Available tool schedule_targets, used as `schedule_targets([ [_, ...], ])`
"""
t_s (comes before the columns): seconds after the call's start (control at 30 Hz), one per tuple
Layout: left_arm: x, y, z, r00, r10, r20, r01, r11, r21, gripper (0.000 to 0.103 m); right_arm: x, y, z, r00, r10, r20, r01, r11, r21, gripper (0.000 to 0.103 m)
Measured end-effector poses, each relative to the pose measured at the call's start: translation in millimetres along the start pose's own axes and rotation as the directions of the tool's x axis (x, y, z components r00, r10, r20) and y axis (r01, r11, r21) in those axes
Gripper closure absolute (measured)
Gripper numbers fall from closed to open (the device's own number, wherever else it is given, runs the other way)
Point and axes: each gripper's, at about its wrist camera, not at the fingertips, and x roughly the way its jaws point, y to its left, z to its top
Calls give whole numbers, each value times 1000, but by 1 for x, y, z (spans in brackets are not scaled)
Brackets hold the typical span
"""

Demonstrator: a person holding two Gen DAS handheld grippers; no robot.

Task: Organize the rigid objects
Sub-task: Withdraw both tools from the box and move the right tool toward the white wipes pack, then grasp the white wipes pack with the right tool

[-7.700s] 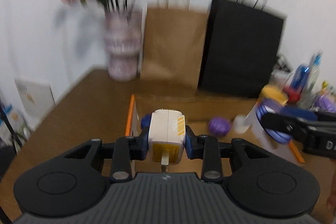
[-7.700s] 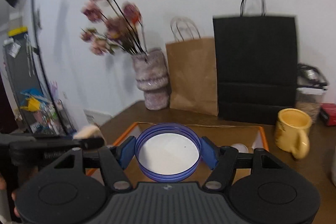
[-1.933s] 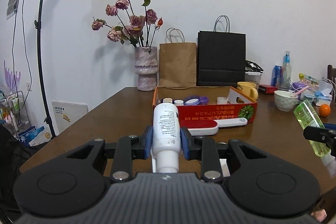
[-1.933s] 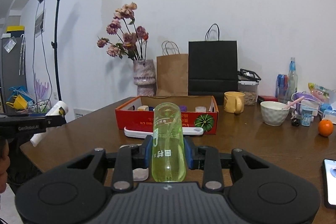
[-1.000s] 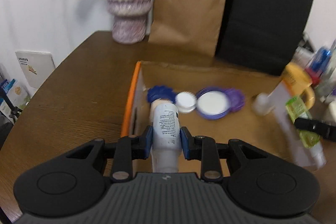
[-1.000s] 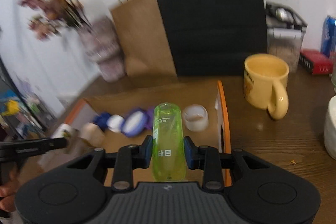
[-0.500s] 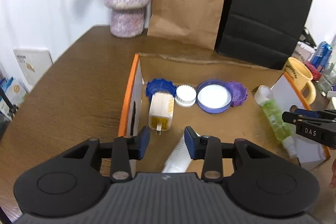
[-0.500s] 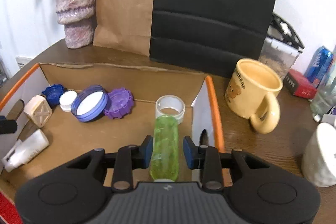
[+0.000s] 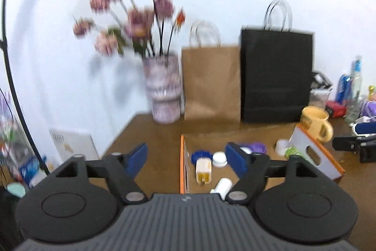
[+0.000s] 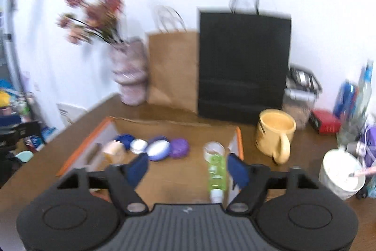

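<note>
Two pairs of tongs are mine, and both stand wide with nothing between the pads, their jaws having just been opening. The bench point(image 10: 164, 182) carries everything. At 12 o'clock from my right tongs point(image 10: 186, 167) the black bag point(image 10: 244, 65) stands against the wall, the brown bag point(image 10: 172, 67) touching it at 11 o'clock, and the vase point(image 10: 130, 72) of blurred flowers beside that. The box point(image 10: 178, 126) lies open just ahead of both tongs, orange along its rim.

In the right wrist view the green bottle point(image 10: 216, 168) lies flat in the box along the right wall, at 1 o'clock, cap toward me, its far end touching a clear cup point(image 10: 213, 149). At 11 o'clock a row of lids point(image 10: 158, 149) sits by the far-left corner, blue, white and purple, close together, with the plug point(image 10: 112, 149) at their left end. The mug point(image 10: 276, 133) stands outside the box at 2 o'clock, the white bowl point(image 10: 340, 175) at 3 o'clock.

From my left tongs point(image 9: 186, 158) the white bottle point(image 9: 223, 185) lies in the box at 5 o'clock, partly behind the right finger, just beside the plug point(image 9: 204, 168).
</note>
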Motion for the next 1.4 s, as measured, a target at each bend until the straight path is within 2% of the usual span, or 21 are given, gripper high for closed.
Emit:
schedule_targets([
  [0.1,-39,-1,-14,995,-17,98,17,1000,-6,7,-46,22,-19,992,-5,129,17,995,-95,18],
  [0.2,-74,-2,-31,979,-18,203,20,1000,-8,5,-83,41,-38,974,-23,227,57,988,-145,16],
  [0.27,-94,-5,-41,968,-24,249,23,1000,7,3,-104,46,-50,962,-10,274,51,988,-143,14],
  [0.4,-126,-6,-59,959,-36,280,33,999,14,3,-126,52,-70,958,16,288,21,992,-125,13],
  [0.63,-176,3,-94,954,2,299,-3,1000,4,2,-158,61,-110,959,21,284,3,997,-83,12],
  [0.73,-199,11,-116,959,-29,280,29,1000,4,1,-178,70,-131,959,65,276,-42,995,-88,10],
  [0.87,-227,27,-148,972,-53,227,69,996,-60,0,-205,88,-163,964,60,258,-33,994,-107,10],
  [1.0,-242,43,-179,988,-28,153,42,995,-87,0,-234,107,-195,973,47,224,-22,993,-113,10],
  [1.1,-246,53,-189,991,-41,129,53,994,-97,0,-253,114,-213,973,65,221,-46,995,-90,3],
  [1.23,-236,49,-188,991,-34,127,45,995,-85,0,-246,116,-219,978,61,199,-42,994,-97,1],
  [1.4,-211,36,-192,994,-65,84,72,994,-85,0,-205,115,-220,989,52,139,-44,998,-55,2],
])
